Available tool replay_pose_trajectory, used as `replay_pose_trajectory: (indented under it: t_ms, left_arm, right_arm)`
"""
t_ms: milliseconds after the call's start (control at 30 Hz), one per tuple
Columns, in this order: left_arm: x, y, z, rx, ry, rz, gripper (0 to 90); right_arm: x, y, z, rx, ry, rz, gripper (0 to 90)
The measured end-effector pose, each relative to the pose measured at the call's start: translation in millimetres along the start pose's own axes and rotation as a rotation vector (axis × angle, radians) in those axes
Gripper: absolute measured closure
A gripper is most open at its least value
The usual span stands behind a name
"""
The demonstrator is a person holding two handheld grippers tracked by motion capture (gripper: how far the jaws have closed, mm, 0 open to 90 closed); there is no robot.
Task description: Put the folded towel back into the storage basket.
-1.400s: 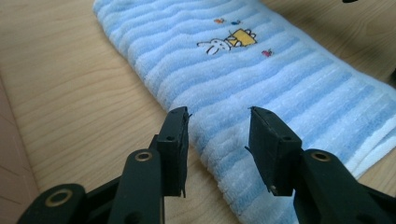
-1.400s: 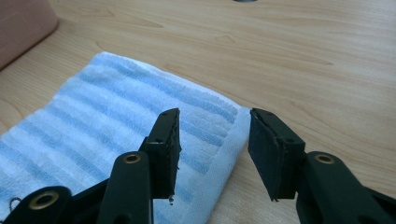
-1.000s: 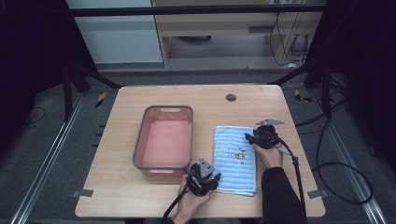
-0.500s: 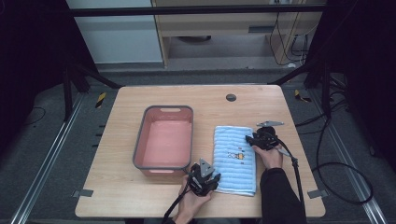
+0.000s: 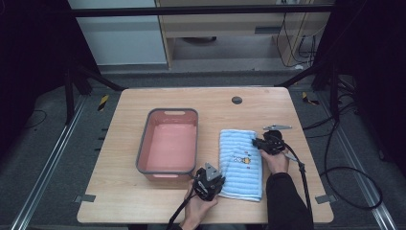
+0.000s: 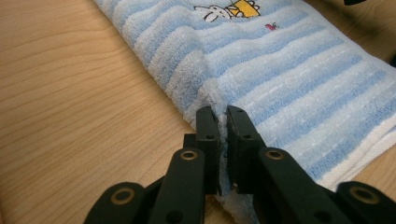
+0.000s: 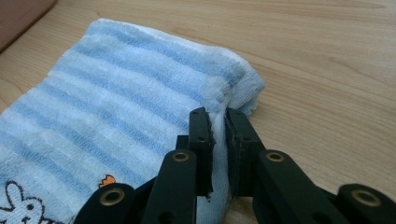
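My desk [image 5: 143,201] is light wood with a small dark round cap [image 5: 236,100] near its 12 o'clock edge. The floor around it is grey, with black frame legs and loose cables, and pale cabinets stand at the back.

A pink tub [image 5: 168,142] with a grey rim sits just left of the middle of the desk. The towel [image 5: 239,165] lies flat beside it at its 3 o'clock side, close but not touching. The towel is fluffy, with light blue and white stripes. It has a little picture sewn on it, a white bunny and something yellow.

My left claw [image 6: 222,126] has just been closing, and it now pinches the towel's edge at the corner nearest me, at about 7 o'clock on the towel. A bit of cloth bunches up between the jaws. My right claw [image 7: 218,126] has just been closing too, and it pinches the far right corner, at about 1 o'clock. The cloth is pressed thin between its jaws.

The sewn picture is cut off at the edge in both claw views. From above, my hands cover most of both claws.
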State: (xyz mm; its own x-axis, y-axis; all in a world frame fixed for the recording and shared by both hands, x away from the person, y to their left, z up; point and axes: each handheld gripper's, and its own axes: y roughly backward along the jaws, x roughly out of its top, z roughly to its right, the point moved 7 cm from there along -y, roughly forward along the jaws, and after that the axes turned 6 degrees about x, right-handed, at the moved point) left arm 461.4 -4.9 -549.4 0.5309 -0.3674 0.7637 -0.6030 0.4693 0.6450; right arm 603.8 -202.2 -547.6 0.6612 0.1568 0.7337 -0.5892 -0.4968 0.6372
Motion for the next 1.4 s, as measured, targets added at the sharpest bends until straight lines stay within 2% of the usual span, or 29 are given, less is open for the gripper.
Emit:
replay_pose_trajectory:
  t_ms: [100, 133, 333, 367, 600, 800, 1000, 1067, 1400]
  left_arm:
    - [0.6, 0.8, -0.6, -0.007, 0.004, 0.003, 85.5]
    - [0.9, 1.9, -1.3, -0.017, 0.013, 0.010, 85.8]
    - [6.5, 11.3, -0.8, -0.034, 0.010, 0.040, 86.1]
    - [10.4, 16.8, 0.2, -0.042, 0.006, 0.055, 86.1]
    - [24.4, 36.8, -1.3, -0.054, -0.014, 0.093, 86.1]
    - [34.4, 51.3, -3.3, -0.070, -0.017, 0.123, 86.1]
    - [41.9, 61.8, -3.5, -0.073, -0.033, 0.142, 86.1]
    - [44.8, 65.6, -4.1, -0.077, -0.035, 0.150, 86.1]
    - [58.8, 87.8, -13.2, -0.069, -0.045, 0.189, 86.1]
  right_arm:
    - [1.2, 1.3, -0.1, -0.006, 0.014, 0.006, 82.6]
    - [3.3, 4.4, -1.8, -0.002, 0.014, 0.016, 82.8]
    - [13.1, 17.2, -9.3, 0.018, 0.038, 0.058, 83.0]
    - [16.9, 22.4, -13.4, 0.020, 0.057, 0.070, 83.1]
    - [29.2, 39.4, -25.3, 0.017, 0.099, 0.112, 83.1]
    - [38.5, 54.9, -31.3, 0.022, 0.099, 0.149, 83.1]
    - [49.1, 66.9, -39.2, 0.019, 0.134, 0.183, 83.2]
    - [51.0, 69.3, -40.8, 0.022, 0.131, 0.189, 83.2]
    - [71.1, 93.0, -59.2, 0.008, 0.174, 0.246, 83.2]
